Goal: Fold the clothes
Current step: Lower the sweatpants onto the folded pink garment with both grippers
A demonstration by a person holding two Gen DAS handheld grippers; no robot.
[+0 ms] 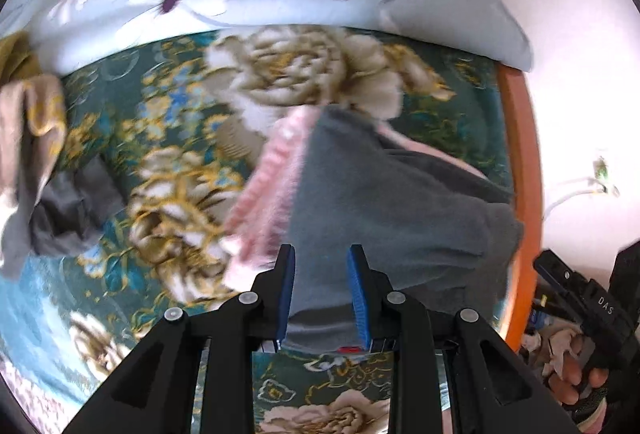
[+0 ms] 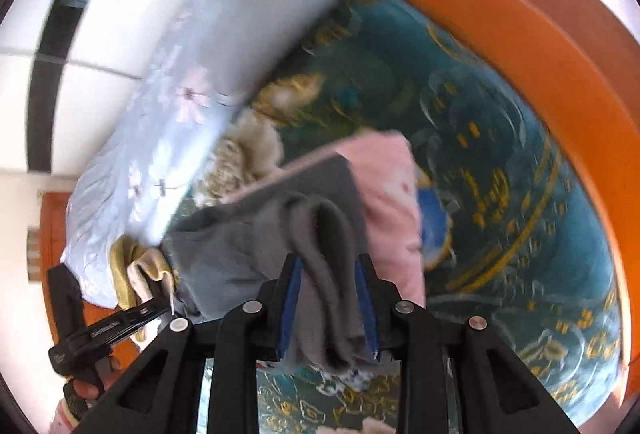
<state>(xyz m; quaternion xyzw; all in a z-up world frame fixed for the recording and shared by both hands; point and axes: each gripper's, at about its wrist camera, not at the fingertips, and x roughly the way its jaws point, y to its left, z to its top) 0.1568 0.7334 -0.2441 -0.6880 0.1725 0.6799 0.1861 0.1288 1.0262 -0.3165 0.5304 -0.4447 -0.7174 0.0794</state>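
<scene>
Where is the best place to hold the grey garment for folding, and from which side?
Hold the grey garment at its near hem edge, coming from the bed's front side. That edge already passes between the pads of the left tool, and its bunched corner hangs between the pads of the right tool; the far part lies over pink fabric.

The right gripper (image 2: pixel 328 298) at bottom centre has grey garment (image 2: pixel 320 234) fabric bunched between its blue-padded fingers (image 2: pixel 290 298). A pink garment (image 2: pixel 392 202) lies beneath it on the teal floral bedspread (image 2: pixel 500 194). A pale blue quilt (image 2: pixel 200 94) fills the upper left, the left gripper (image 2: pixel 108 326) sits lower left, and an orange bed frame (image 2: pixel 540 34) curves along the right.
</scene>
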